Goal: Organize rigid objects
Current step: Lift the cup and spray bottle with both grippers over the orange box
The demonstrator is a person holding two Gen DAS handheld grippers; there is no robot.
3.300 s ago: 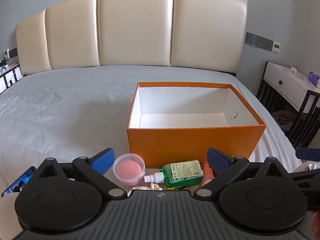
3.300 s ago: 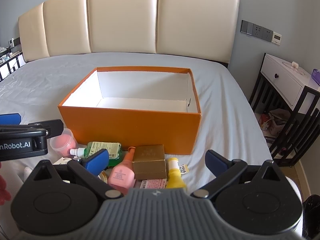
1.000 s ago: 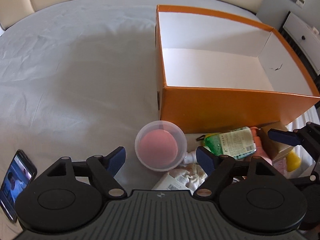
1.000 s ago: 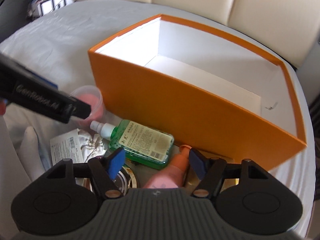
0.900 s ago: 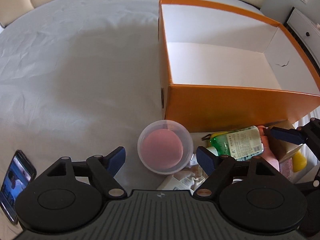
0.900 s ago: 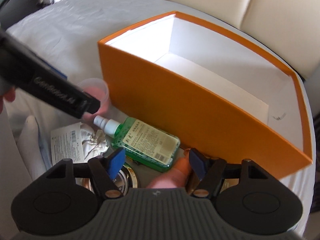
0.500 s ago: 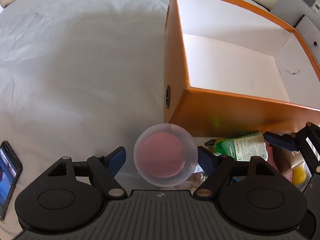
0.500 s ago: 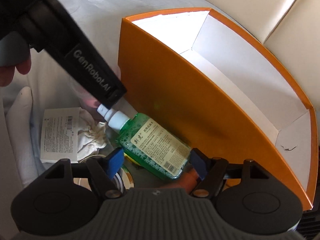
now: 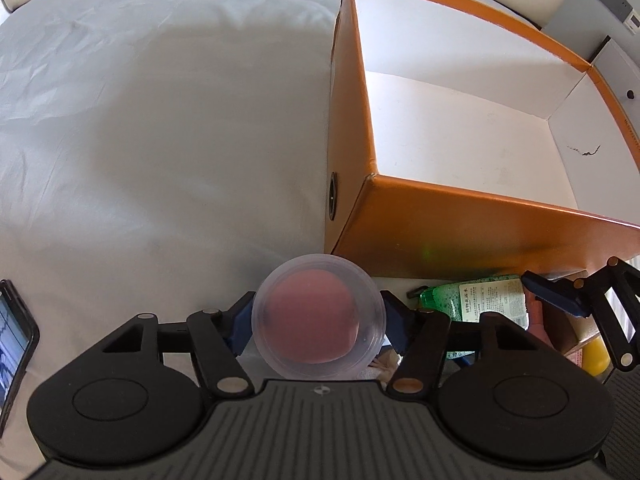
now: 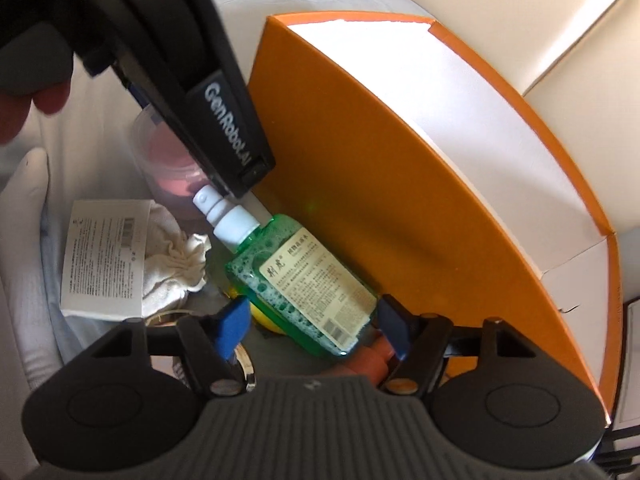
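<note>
Flat, green bottle (image 10: 304, 276) points its nozzle toward pink cup (image 10: 168, 160).

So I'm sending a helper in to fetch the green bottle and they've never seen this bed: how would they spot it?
Find the big open orange box on the bed. Against its near outside wall lies a heap of small items, and the green spray bottle lies flat on top, between the right hand-held gripper's blue pads. It alone is clear green, with foamy liquid, a white spray nozzle and a beige printed label.

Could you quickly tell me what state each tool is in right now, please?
Left tool: closing, pads at the sides of the clear round plastic cup with pink contents.
Right tool: open, closing around the green spray bottle, not gripping.
</note>
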